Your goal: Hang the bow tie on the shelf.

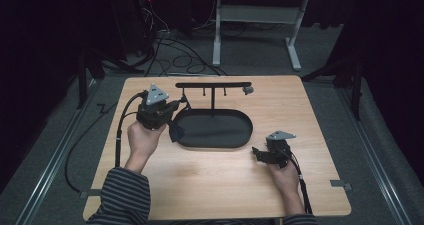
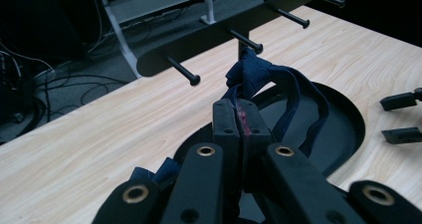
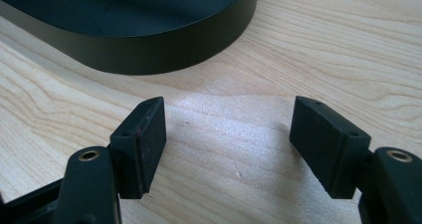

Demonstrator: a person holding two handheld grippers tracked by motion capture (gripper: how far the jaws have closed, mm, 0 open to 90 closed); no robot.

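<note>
Fingers (image 2: 241,122) clamped on dark blue strap (image 2: 278,79) — over black tray (image 2: 348,129).

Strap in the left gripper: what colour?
Dark navy blue strap, clearest in the left gripper view.

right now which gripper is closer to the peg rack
Left. The left gripper, holding a dark cloth, is just below the peg rack; the right gripper sits beyond the tray's near-right edge.
</note>
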